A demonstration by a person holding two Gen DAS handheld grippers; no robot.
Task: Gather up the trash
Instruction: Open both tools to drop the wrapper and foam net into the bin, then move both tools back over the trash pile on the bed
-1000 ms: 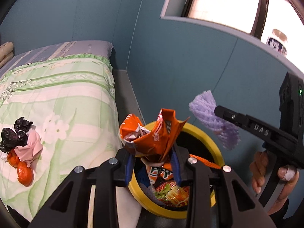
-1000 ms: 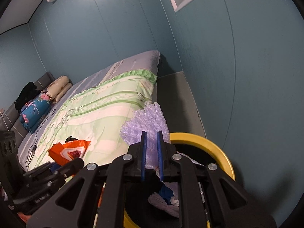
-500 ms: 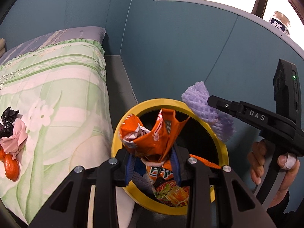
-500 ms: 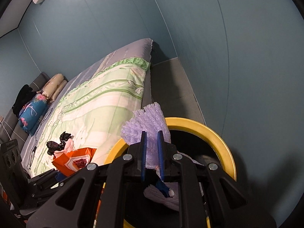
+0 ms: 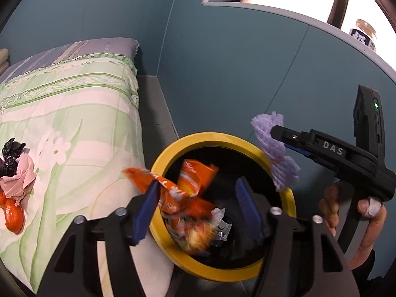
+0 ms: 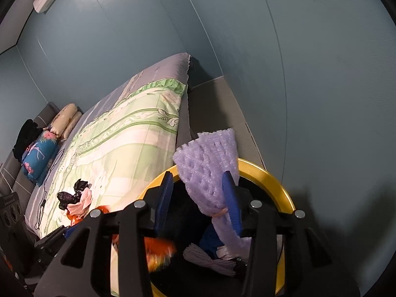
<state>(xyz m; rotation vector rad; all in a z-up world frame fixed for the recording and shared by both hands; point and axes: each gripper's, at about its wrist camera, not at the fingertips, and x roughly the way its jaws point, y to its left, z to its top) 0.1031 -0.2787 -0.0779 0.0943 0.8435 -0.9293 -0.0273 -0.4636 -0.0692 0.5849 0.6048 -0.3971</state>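
Note:
A black bin with a yellow rim [image 5: 210, 136] stands on the floor between the bed and the wall. My left gripper [image 5: 198, 208] hangs over it and its jaws are opening. An orange snack wrapper [image 5: 183, 190] is blurred as it drops between the pads towards the bin, brushing the left pad. My right gripper [image 6: 198, 198] is over the same bin rim [image 6: 272, 178] and its jaws are opening too. A purple foam net [image 6: 210, 163] leans loose on the right pad. From the left wrist view the net [image 5: 274, 148] dangles at the right gripper [image 5: 284, 139].
The bed's green floral quilt [image 5: 74, 104] lies left of the bin. On it sits a heap of black plastic, pink tissue and orange peel [image 5: 14, 180]. The blue wall is close behind, with a bottle [image 5: 363, 34] on the ledge. A hand [image 5: 366, 212] holds the right gripper's handle.
Both pairs of jaws have spread apart. The orange wrapper, pinched upright before, is falling into the bin. The foam net is no longer squeezed. Both grippers moved over the bin.

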